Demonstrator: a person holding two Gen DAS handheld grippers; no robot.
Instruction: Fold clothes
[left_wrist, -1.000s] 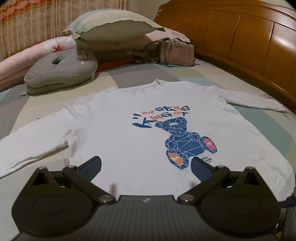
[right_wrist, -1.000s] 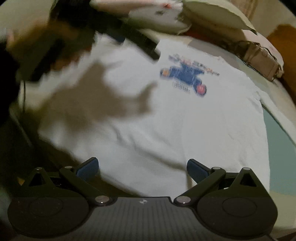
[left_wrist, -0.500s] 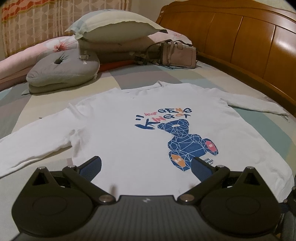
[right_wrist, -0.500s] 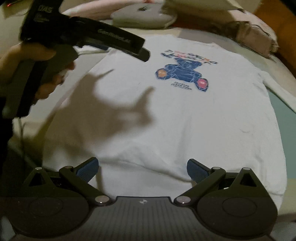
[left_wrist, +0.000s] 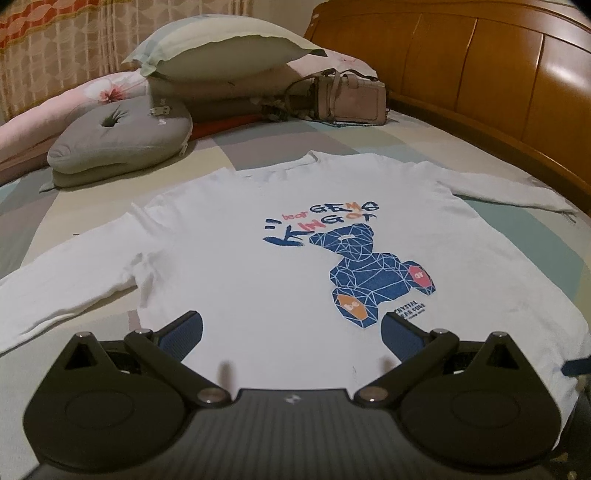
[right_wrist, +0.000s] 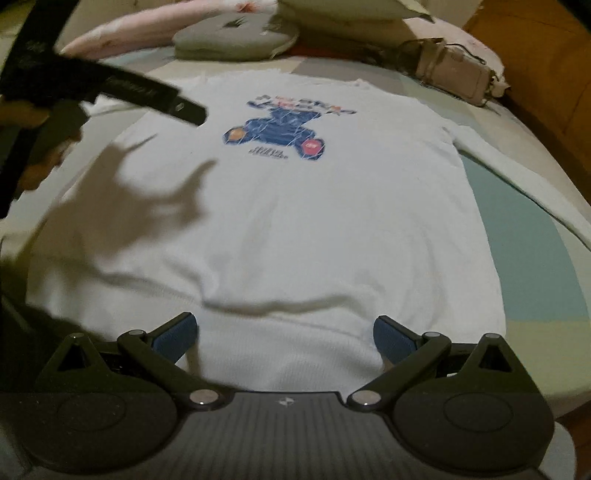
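One white long-sleeved cotton sweatshirt (left_wrist: 258, 266) lies spread on the bed, with two sleeves stretched out and one blue geometric bear print (left_wrist: 373, 273) on its chest. Behind it sit one grey dimpled cushion (left_wrist: 122, 144), one pale green pillow (left_wrist: 221, 51) on top of a stack of bedding, and one beige leather handbag (left_wrist: 351, 99). One orange-brown wooden headboard (left_wrist: 498, 81) runs along the side. Two black two-finger grippers show: the left gripper (left_wrist: 291, 332) and the right gripper (right_wrist: 284, 334), each with two blue pads.

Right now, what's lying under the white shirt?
The white shirt lies flat on the bed sheet with its pastel blocks. Anything beneath the fabric itself is covered.
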